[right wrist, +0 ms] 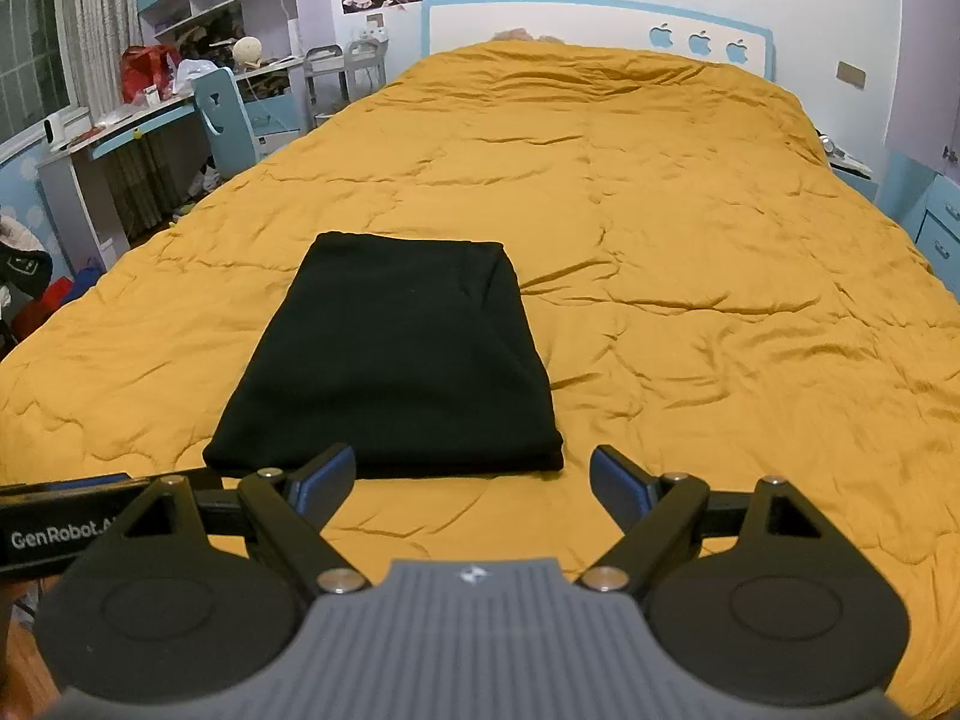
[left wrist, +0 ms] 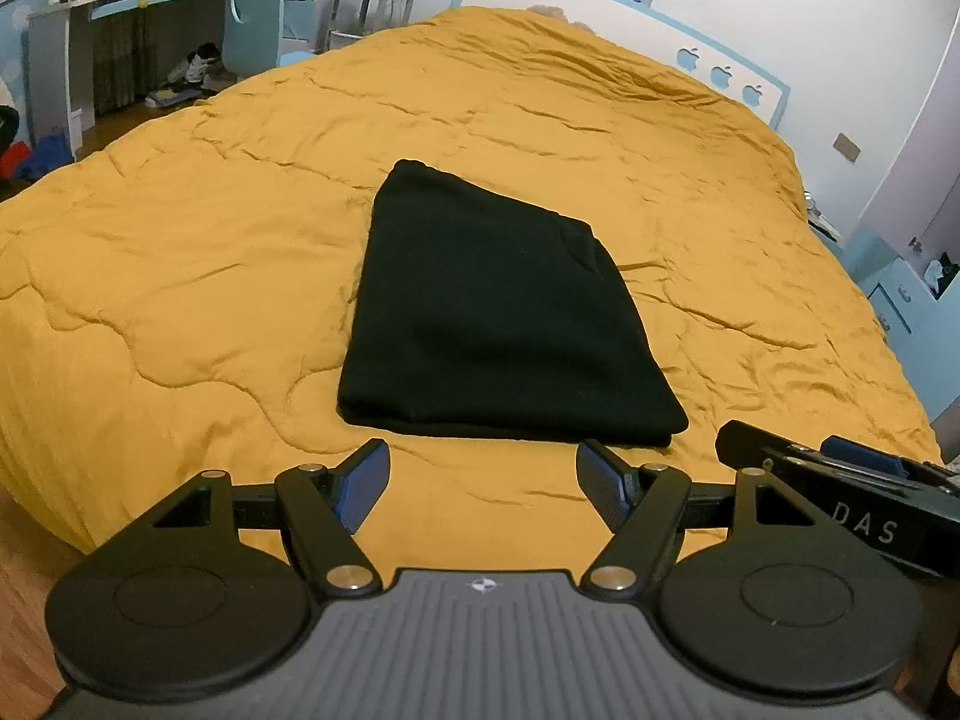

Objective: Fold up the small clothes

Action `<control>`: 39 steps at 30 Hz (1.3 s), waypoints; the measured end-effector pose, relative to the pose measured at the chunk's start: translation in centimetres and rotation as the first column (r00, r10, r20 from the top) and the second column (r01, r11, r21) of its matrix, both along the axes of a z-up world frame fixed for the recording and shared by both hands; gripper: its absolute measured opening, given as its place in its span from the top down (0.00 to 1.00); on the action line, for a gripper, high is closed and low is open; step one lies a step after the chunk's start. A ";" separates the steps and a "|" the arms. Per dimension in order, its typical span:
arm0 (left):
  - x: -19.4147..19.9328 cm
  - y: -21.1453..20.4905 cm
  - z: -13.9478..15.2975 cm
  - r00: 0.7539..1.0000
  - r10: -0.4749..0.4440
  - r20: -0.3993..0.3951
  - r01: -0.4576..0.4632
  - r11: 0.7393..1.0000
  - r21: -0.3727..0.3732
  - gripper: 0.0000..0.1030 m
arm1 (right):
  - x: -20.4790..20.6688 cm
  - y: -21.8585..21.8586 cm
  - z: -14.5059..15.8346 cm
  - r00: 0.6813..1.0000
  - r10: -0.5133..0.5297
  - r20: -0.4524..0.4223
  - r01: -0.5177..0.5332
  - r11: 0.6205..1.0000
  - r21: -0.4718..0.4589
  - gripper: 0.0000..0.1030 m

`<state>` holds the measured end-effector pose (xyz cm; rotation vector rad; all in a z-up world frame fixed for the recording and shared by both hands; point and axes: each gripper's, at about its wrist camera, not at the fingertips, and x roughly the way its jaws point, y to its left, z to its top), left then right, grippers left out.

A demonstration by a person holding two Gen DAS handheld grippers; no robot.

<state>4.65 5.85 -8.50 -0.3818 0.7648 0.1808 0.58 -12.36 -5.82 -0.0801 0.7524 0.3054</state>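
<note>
The black garment [left wrist: 498, 312] lies folded into a flat, roughly rectangular packet on the mustard-yellow quilt [left wrist: 180, 276] that covers the bed. Its long axis runs away from me, from the near edge of the bed toward the headboard [right wrist: 600, 24]. The near short edge is a thick, rounded fold lying crosswise just ahead of my fingertips; the far end is narrower and shows a seam or hem at its right corner. In my left view the packet leans slightly, its far end drifting to the left, while in my right view it sits left of centre and runs almost straight toward the headboard.

My left gripper [left wrist: 483, 480] hovers just short of the garment's near edge, its two blue-padded fingers spread wide with nothing between them but quilt. My right gripper [right wrist: 471, 483] hangs the same way, fingers spread wide and empty; its left finger sits in front of the near edge, but I cannot tell whether it touches the cloth. The two grippers are side by side, each showing at the edge of the other's view.

A cluttered desk [right wrist: 120, 126] and shelves stand to the left of the bed.
</note>
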 end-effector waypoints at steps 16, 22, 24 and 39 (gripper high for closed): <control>0.1 -0.2 0.1 0.999 0.012 -0.034 -0.011 1.000 0.022 0.18 | -0.2 0.2 0.1 1.000 0.007 -0.004 -0.007 1.000 -0.004 0.21; 0.1 -0.5 0.2 0.999 0.012 -0.036 -0.011 0.999 0.046 0.18 | -0.2 0.2 0.2 1.000 0.008 -0.006 -0.008 1.000 -0.005 0.21; 0.1 -0.4 0.3 0.999 0.016 -0.029 -0.015 0.999 0.045 0.18 | -0.2 0.2 0.1 1.000 0.012 -0.008 -0.012 1.000 -0.006 0.21; -0.1 -0.5 0.4 1.000 0.010 0.002 -0.010 0.998 0.068 0.15 | 0.0 0.1 -0.2 1.000 0.009 -0.016 -0.009 1.000 -0.012 0.21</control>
